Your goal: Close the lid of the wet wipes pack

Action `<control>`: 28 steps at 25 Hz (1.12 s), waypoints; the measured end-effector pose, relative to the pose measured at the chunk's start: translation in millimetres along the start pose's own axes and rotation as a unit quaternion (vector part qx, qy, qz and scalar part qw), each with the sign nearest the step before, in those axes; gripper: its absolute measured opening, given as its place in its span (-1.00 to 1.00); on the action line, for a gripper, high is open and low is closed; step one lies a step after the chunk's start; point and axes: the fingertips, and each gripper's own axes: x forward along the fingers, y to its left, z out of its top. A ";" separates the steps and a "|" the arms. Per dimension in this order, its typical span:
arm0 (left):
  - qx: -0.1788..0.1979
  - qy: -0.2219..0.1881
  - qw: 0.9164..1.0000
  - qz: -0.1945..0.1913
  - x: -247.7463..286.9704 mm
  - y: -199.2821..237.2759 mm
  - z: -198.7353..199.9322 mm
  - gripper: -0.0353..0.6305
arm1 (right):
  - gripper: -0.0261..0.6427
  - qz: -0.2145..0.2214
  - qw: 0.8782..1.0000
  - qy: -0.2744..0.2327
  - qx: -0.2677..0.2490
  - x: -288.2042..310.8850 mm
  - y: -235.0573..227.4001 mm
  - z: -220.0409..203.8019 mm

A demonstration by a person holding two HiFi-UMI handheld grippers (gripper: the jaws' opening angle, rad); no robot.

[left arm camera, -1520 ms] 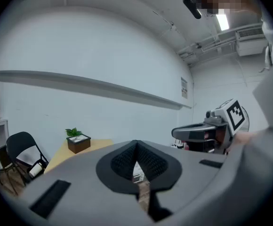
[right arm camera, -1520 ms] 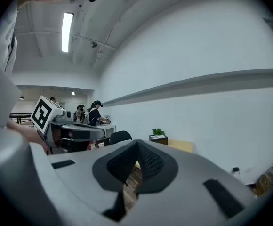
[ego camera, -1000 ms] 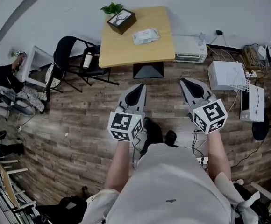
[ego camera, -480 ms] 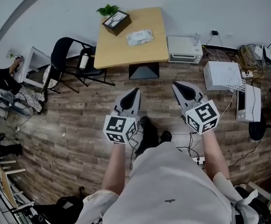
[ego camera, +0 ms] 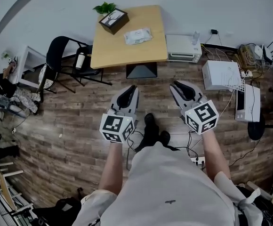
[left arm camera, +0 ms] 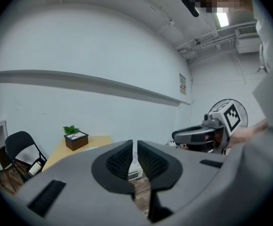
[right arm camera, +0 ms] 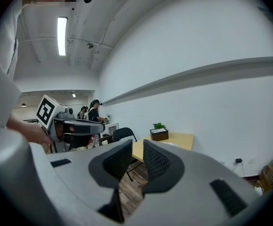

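My left fingers (left arm camera: 120, 160) clenched; right fingers (right arm camera: 157, 161) just opening, empty; wet wipes pack (ego camera: 137, 36) at twelve o'clock: probably soft; I'd press its lid.

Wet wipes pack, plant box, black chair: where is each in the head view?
wet wipes pack (ego camera: 137, 35), head view, middle of its top.
plant box (ego camera: 113, 20), head view, its top face.
black chair (ego camera: 59, 52), head view, its backrest.
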 end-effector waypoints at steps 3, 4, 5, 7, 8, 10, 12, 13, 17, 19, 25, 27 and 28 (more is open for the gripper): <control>-0.003 -0.003 1.000 -0.004 7.6 14.2 -0.2 -0.85 | -0.71 0.007 1.000 -0.001 0.005 21.1 0.5 1.3; -0.005 -0.004 1.000 -0.003 10.2 20.5 -0.6 -0.78 | -0.67 0.010 1.000 -0.001 0.006 29.1 1.0 2.0; -0.007 -0.003 1.000 -0.003 13.3 27.0 -1.1 -0.66 | -0.64 0.011 1.000 -0.001 0.007 36.8 1.1 2.8; -0.007 -0.002 1.000 -0.003 21.7 39.1 -0.1 -0.66 | -0.64 0.013 1.000 0.002 0.006 50.1 -2.2 5.2; -0.007 -0.001 1.000 -0.004 26.8 44.4 1.5 -0.66 | -0.63 0.013 1.000 0.004 0.006 55.9 -5.9 6.5; -0.007 -0.001 1.000 -0.007 36.9 55.2 5.0 -0.66 | -0.62 0.008 1.000 0.010 0.008 66.4 -15.2 8.2; -0.007 -0.001 1.000 -0.009 46.6 68.7 9.7 -0.66 | -0.62 0.003 1.000 0.014 0.013 77.6 -24.6 10.0; -0.006 -0.002 1.000 -0.010 51.6 76.2 13.0 -0.66 | -0.62 0.000 1.000 0.016 0.016 83.9 -29.0 11.3; 0.001 -0.007 1.000 -0.014 71.2 107.1 25.8 -0.66 | -0.62 -0.007 1.000 0.023 0.019 113.3 -42.9 18.2; 0.002 -0.008 1.000 -0.016 79.7 121.9 30.2 -0.66 | -0.62 -0.010 0.999 0.025 0.020 128.7 -47.1 22.5; 0.007 -0.012 1.000 -0.023 101.0 163.2 35.2 -0.66 | -0.62 -0.016 0.999 0.030 0.018 171.4 -53.9 29.2; 0.006 -0.008 1.000 -0.026 107.6 174.1 34.6 -0.66 | -0.62 -0.021 0.999 0.033 0.020 180.9 -57.9 30.8; 0.006 -0.007 1.000 -0.028 110.7 178.3 35.0 -0.66 | -0.62 -0.024 0.999 0.034 0.021 184.7 -60.6 31.9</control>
